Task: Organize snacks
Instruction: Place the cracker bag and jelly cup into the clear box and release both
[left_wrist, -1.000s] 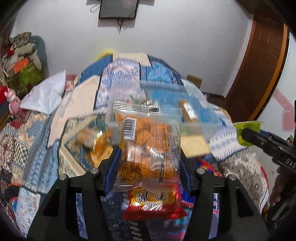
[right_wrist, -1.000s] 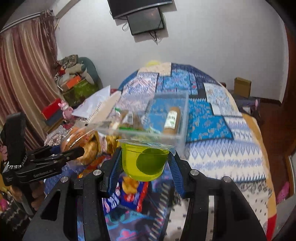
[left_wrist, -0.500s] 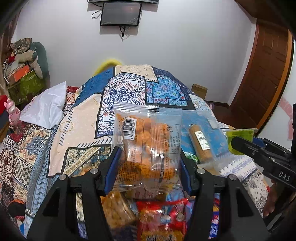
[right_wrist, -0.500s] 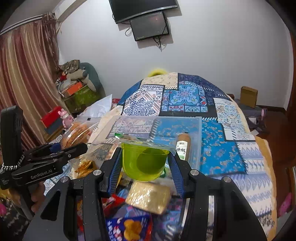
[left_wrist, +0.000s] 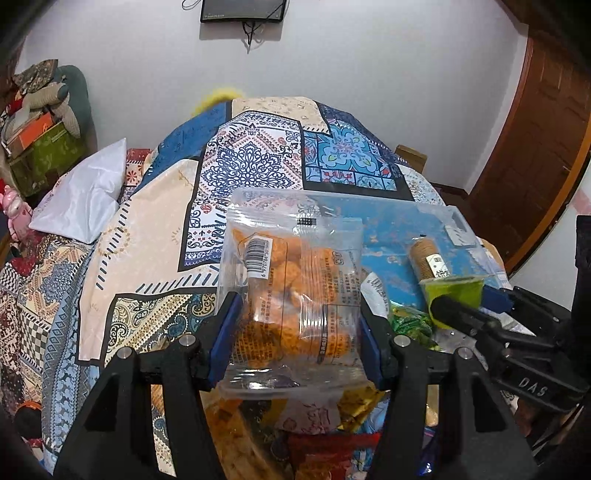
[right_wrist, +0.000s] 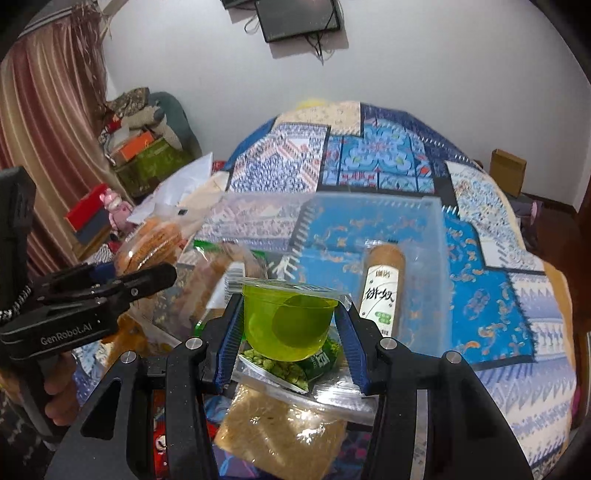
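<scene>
My left gripper (left_wrist: 295, 332) is shut on a clear bag of orange puffed snacks (left_wrist: 291, 295), held up over the near left side of a clear plastic bin (left_wrist: 454, 218). My right gripper (right_wrist: 288, 332) is shut on a green jelly cup (right_wrist: 288, 321), held above the bin's (right_wrist: 439, 236) near edge. The bin holds a brown biscuit roll (right_wrist: 382, 284), a green pea packet (right_wrist: 284, 365) and other packets. The left gripper (right_wrist: 110, 284) with its bag shows at the left of the right wrist view. The right gripper with the cup (left_wrist: 454, 291) shows at the right of the left wrist view.
The bin sits on a bed with a patchwork quilt (left_wrist: 258, 162). Loose snack packets lie under the grippers, including a tan block in clear wrap (right_wrist: 280, 428) and a red packet (left_wrist: 325, 454). A white pillow (left_wrist: 85, 195) lies at left. A wooden door (left_wrist: 535, 147) stands at right.
Both grippers have moved forward with their loads, so the bin now lies closer and lower in both views. The grips have not changed.
</scene>
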